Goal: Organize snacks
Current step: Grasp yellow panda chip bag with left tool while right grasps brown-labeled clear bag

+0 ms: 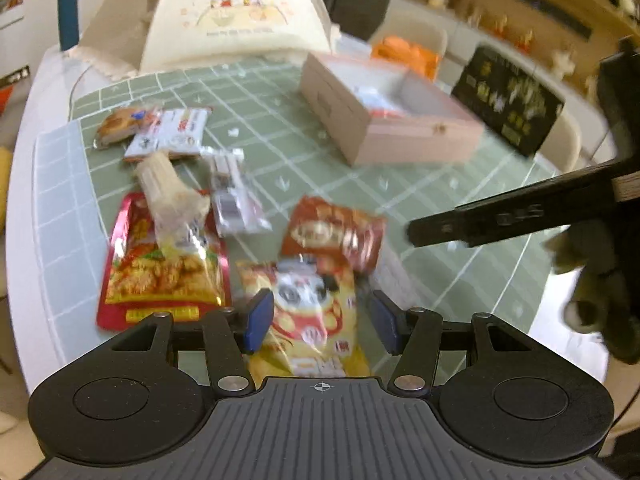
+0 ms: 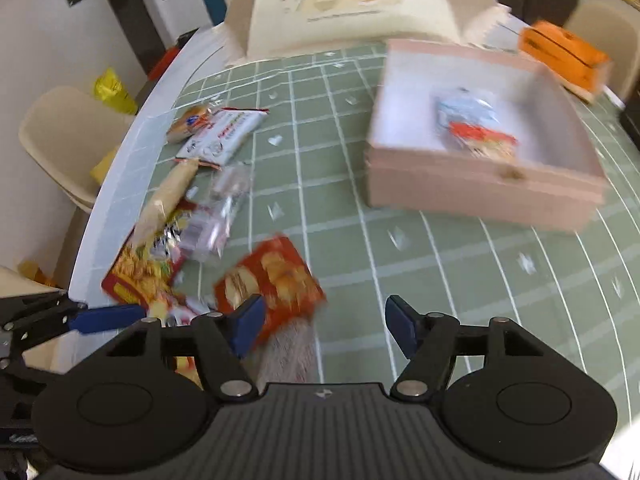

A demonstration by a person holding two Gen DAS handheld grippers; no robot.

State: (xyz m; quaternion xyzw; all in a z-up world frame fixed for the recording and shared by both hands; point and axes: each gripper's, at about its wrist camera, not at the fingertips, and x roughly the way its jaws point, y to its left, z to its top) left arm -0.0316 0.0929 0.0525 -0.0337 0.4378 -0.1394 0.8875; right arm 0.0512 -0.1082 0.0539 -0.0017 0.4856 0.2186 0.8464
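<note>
Several snack packets lie on a green grid mat (image 1: 304, 148). My left gripper (image 1: 322, 322) is open, its fingers either side of a yellow panda packet (image 1: 308, 312). A red-brown packet (image 1: 334, 232) lies just beyond it, and also shows in the right wrist view (image 2: 272, 280). My right gripper (image 2: 324, 328) is open and empty above the mat, right of that packet. A pink open box (image 2: 480, 184) holds one blue-and-red packet (image 2: 472, 124). A large red packet (image 1: 160, 272), a pale long packet (image 1: 168, 188) and a clear packet (image 1: 236, 200) lie to the left.
A bread packet (image 1: 120, 124) and a white packet (image 1: 168, 136) lie at the mat's far left. A cream dome cover (image 1: 236, 20) stands at the back. An orange box (image 2: 560, 56) and a dark sign (image 1: 508, 100) are beyond the pink box. A chair (image 2: 68, 136) stands left of the table.
</note>
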